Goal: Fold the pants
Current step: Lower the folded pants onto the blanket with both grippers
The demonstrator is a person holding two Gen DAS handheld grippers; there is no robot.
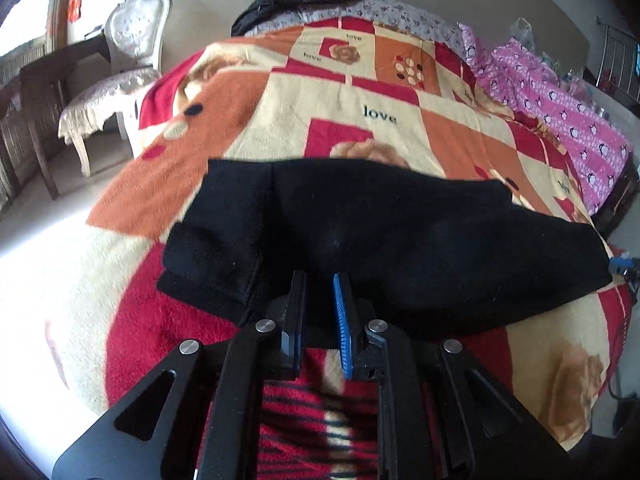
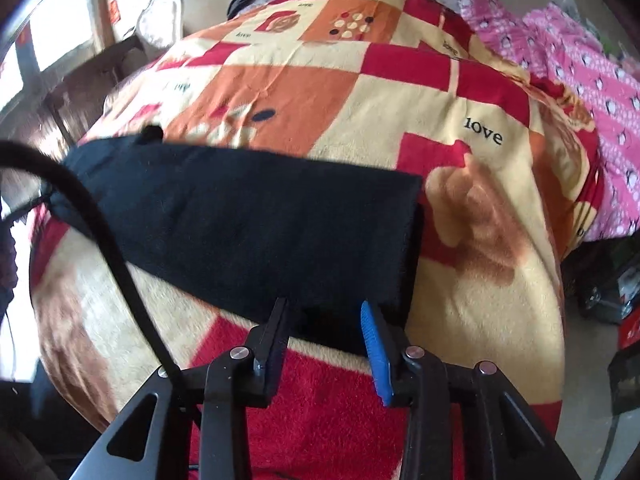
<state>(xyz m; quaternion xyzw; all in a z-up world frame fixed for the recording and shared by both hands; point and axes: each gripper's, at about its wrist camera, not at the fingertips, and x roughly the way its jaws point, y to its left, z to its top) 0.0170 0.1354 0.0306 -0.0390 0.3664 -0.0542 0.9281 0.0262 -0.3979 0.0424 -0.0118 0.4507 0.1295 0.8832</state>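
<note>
Though the cloth is too dark to show seams clearly, the black pants (image 1: 384, 236) look like a soft, fleecy knit, already doubled into a long band that lies flat across the middle of both frames on the patterned fleece blanket (image 1: 400, 128) covering the bed. Judging by the nap, they are light and limp, will sag wherever they are not carried, and should cling a little to the plush blanket rather than slide. In the left wrist view the left gripper (image 1: 320, 280) sits at lower centre, its fingers (image 1: 342, 304) standing slightly apart with a narrow gap; the near edge of the pants lies just past their tips and nothing is pinched. In the right wrist view the right gripper (image 2: 326, 312) is at lower centre, its fingers (image 2: 372, 340) spread wider, the tips over the near edge of the pants close to the squared end at centre right; the pads do not press the cloth. A black cable (image 2: 120, 264) curves down the left of that frame. A good hold would be the near edge through both layers, one gripper toward each end, so the band lifts evenly without bunching
</note>
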